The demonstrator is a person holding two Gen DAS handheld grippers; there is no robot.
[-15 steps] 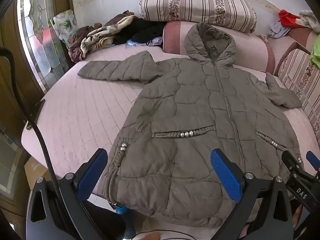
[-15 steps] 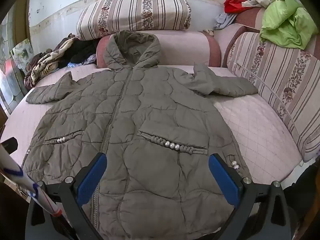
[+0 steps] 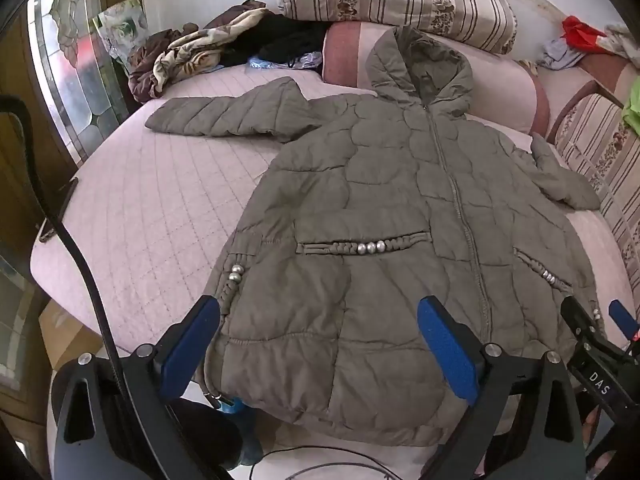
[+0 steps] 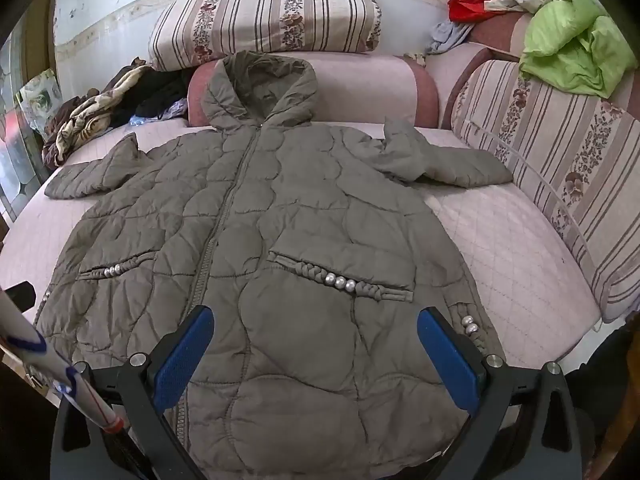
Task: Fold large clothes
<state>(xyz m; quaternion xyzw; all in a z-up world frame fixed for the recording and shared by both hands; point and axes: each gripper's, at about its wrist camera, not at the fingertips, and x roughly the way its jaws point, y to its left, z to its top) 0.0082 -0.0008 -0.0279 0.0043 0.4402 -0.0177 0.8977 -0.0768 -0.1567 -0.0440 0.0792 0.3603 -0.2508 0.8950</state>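
Note:
An olive quilted hooded coat (image 3: 380, 208) (image 4: 280, 232) lies flat, front up and zipped, on a pink quilted bed, its sleeves spread to both sides and its hood against a pink bolster. My left gripper (image 3: 320, 340) hangs open above the coat's left hem, nothing between its blue pads. Over the right half of the hem my right gripper (image 4: 316, 348) stands open too, and its tip (image 3: 596, 328) shows at the right edge of the left wrist view. Neither gripper touches the coat.
Striped cushions (image 4: 264, 20) stand behind the bolster (image 4: 360, 88) and along the right (image 4: 560, 152). A heap of clothes (image 3: 208, 52) lies at the back left, with green (image 4: 576, 44) and red (image 4: 468, 4) clothes at the back right. Bare bed (image 3: 152, 208) stretches left of the coat.
Both views have shifted only slightly. The coat lies as before and both grippers stay open.

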